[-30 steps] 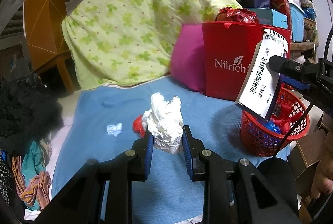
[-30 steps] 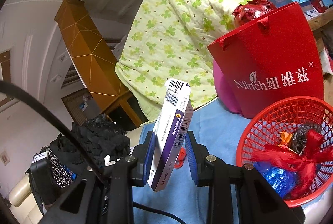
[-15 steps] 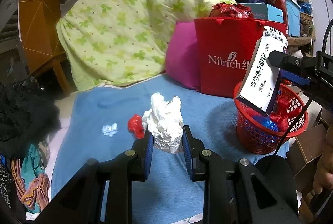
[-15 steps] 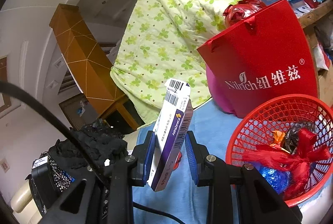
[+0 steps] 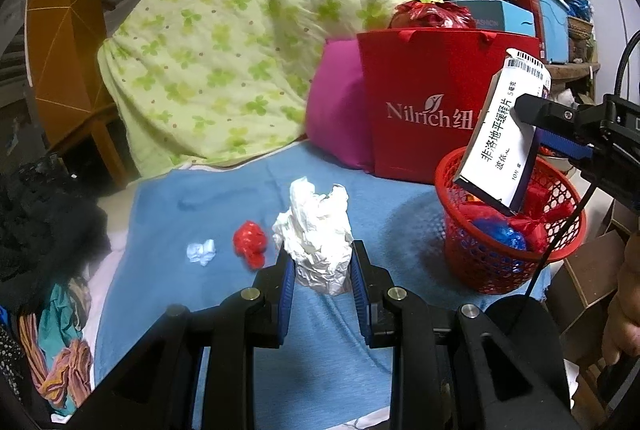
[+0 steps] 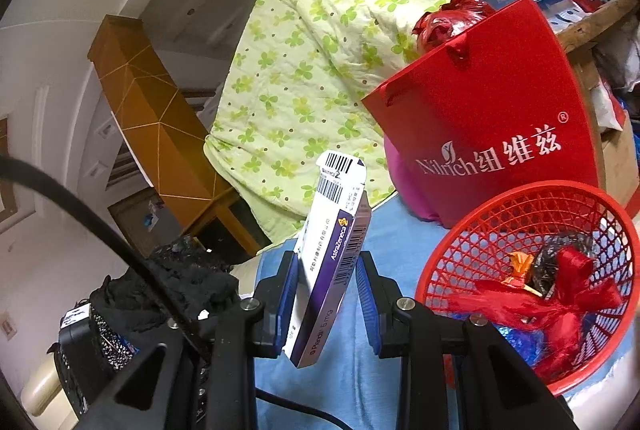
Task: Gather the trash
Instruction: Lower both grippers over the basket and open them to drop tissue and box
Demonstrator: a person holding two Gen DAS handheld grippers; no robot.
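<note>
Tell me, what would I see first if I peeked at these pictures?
Probably the big crumpled white paper wad, squeezed in the left tool above the blue blanket. Next, the white-and-purple medicine box held in the right tool, raised over the red mesh basket of trash. Behind the basket stands a bright red paper bag.

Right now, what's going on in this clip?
A person is collecting trash with two handheld grippers. The left gripper clamps a crumpled white paper wad. The right gripper holds a medicine box above the red basket. A red scrap and white scrap remain on the blue blanket.
</note>
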